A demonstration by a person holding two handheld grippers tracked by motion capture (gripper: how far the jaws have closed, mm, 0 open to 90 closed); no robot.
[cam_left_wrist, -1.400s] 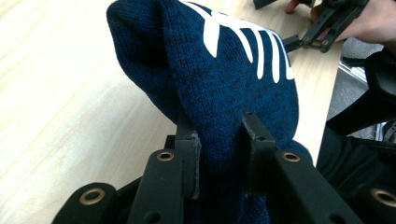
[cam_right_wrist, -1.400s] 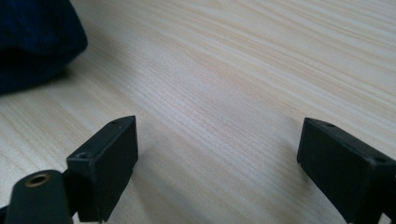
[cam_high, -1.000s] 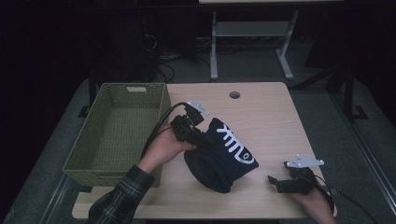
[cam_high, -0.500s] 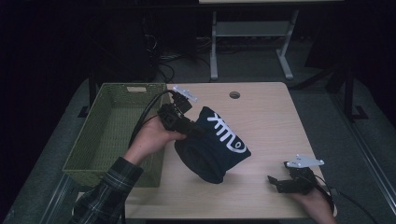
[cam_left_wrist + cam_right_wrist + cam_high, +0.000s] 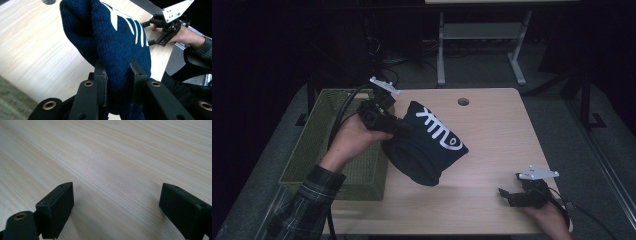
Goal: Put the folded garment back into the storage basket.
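Two tools work at one table (image 5: 492, 135). From the high view, the left tool (image 5: 404, 127) grips the near-left edge of a dark blue knit hat (image 5: 427, 145), which hangs lifted and tilted just right of the green basket (image 5: 319, 150), its lower end close above the table or touching it; I cannot tell which. White lettering faces up on the hat. The left hand (image 5: 352, 140) sits over the basket's right rim. The right tool (image 5: 511, 194) rests on the table well right of the basket, near the front edge, held by the right hand (image 5: 547, 215), well apart from the hat.

In the left gripper view, the left tool (image 5: 117, 75) has its jaws closed on a thick fold of the hat (image 5: 115, 37), the knit bulging between and above them. Beyond the hat lies the table (image 5: 32, 45), with a strip of the basket (image 5: 10, 102) at the lower left corner and the right tool (image 5: 152, 32) on the far side of the hat.

In the right gripper view, the right tool (image 5: 116, 197) stands wide open with nothing between its jaws, low over bare table (image 5: 112, 152).
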